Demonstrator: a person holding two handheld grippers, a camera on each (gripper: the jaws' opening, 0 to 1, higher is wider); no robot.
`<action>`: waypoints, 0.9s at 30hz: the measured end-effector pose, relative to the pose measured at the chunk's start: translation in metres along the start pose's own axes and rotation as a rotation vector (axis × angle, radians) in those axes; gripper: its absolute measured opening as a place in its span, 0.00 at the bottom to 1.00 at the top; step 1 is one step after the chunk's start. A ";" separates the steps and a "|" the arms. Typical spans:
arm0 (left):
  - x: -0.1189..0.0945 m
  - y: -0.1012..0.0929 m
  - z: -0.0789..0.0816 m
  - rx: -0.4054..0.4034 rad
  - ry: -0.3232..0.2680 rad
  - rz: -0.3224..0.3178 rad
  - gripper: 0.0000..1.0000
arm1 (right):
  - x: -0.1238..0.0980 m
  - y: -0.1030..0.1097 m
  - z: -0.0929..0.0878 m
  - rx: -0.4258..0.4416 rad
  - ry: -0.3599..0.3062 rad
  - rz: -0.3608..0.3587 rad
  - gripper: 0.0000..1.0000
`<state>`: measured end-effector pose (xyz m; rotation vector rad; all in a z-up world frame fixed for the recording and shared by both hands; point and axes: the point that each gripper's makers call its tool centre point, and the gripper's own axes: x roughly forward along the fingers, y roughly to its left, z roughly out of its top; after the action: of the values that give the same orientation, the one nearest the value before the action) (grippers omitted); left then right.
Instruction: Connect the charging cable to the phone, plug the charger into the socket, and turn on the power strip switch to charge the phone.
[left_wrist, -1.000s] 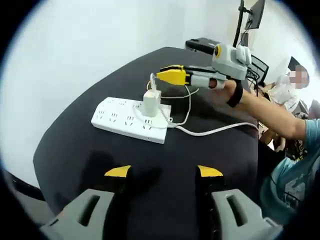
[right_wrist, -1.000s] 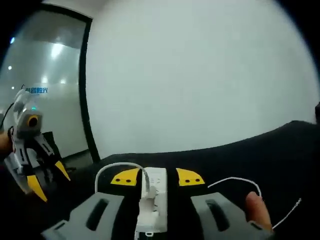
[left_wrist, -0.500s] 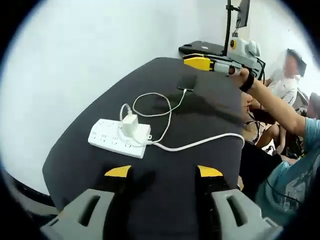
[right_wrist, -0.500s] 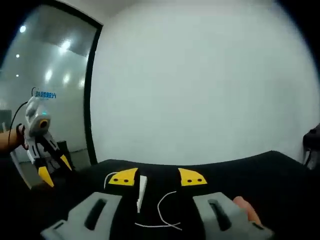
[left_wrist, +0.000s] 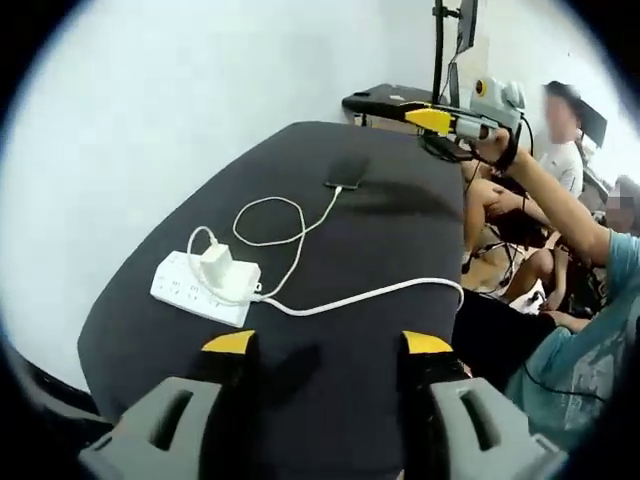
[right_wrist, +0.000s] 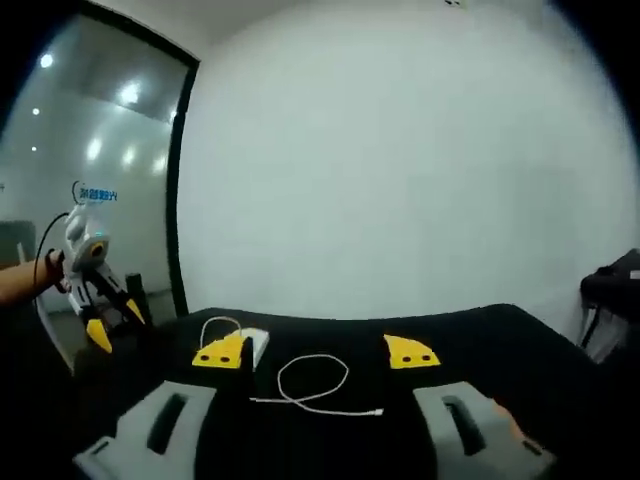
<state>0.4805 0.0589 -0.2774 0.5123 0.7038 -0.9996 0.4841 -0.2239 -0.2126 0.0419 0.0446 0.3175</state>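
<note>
A white power strip (left_wrist: 190, 288) lies on the black round table (left_wrist: 330, 400), with the white charger (left_wrist: 222, 268) standing in one of its sockets. From the charger a thin white cable (left_wrist: 272, 214) loops over to the dark phone (left_wrist: 347, 171) further along the table. My left gripper (left_wrist: 328, 343) is open and empty, low over the near edge. A hand holds my right gripper (left_wrist: 432, 118) high above the far side, past the phone. In the right gripper view, my right gripper (right_wrist: 316, 352) is open over the cable loop (right_wrist: 315, 380), and the charger (right_wrist: 250, 342) sits by its left jaw. The left gripper (right_wrist: 100, 325) shows at the far left.
The strip's thick white cord (left_wrist: 370, 295) runs across the table and off its right edge. People (left_wrist: 560, 130) sit to the right beside a monitor stand (left_wrist: 440, 50) and a dark desk (left_wrist: 385, 98). A white wall and a glass partition (right_wrist: 90, 200) stand behind.
My right gripper has left the charger, which stays in the strip, and risen away past the phone. The left gripper view has drawn back, so strip, cable and phone look smaller.
</note>
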 end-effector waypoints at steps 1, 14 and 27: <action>0.002 0.000 -0.004 0.005 0.000 0.002 0.62 | -0.006 0.003 -0.010 -0.016 0.053 0.038 0.54; 0.007 -0.003 -0.051 -0.002 -0.074 0.036 0.96 | -0.048 -0.014 -0.084 -0.185 0.388 0.223 0.93; -0.004 0.018 -0.078 -0.145 -0.171 0.212 0.96 | -0.078 -0.068 -0.101 -0.132 0.484 0.189 0.93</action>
<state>0.4726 0.1223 -0.3257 0.3616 0.5517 -0.7775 0.4266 -0.3095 -0.3135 -0.1634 0.5013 0.5140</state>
